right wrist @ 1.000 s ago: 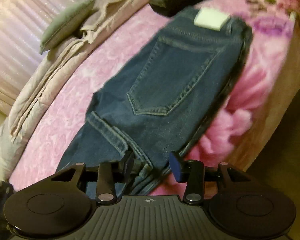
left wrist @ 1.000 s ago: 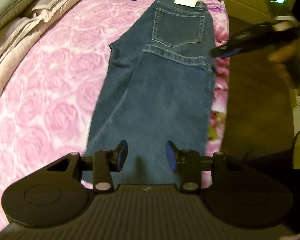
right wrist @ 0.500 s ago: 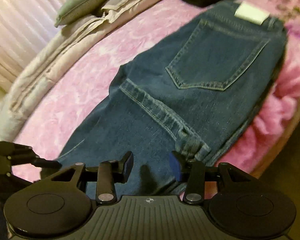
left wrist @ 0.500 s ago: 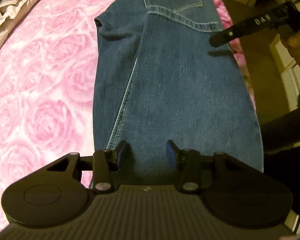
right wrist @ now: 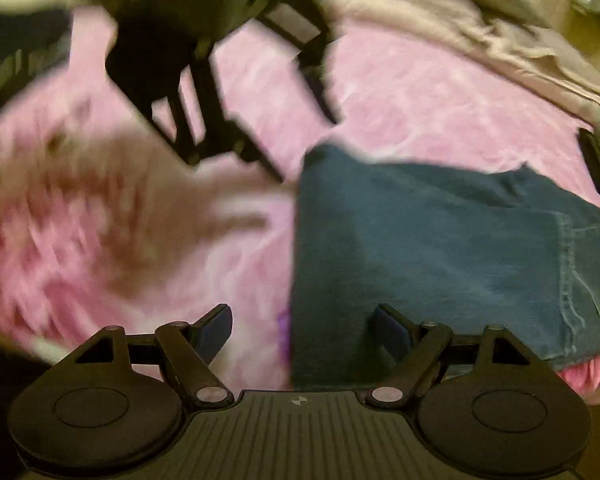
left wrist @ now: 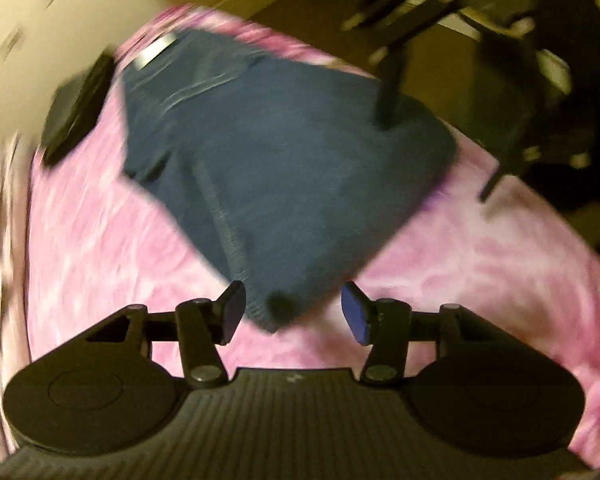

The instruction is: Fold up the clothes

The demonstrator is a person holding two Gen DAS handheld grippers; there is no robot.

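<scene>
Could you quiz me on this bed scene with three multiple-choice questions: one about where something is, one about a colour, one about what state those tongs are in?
1. Where do the jeans lie?
A on the pink bedspread
B on a chair
C on the floor

2. What colour are the jeans?
A black
B blue
C white

3. How do the left tongs and the right tongs stand?
A both shut on cloth
B one shut
C both open

Answers: 1 A, pink cover surrounds the denim; 2 B, blue denim in both views; 3 C, a wide gap between each pair of fingers.
</scene>
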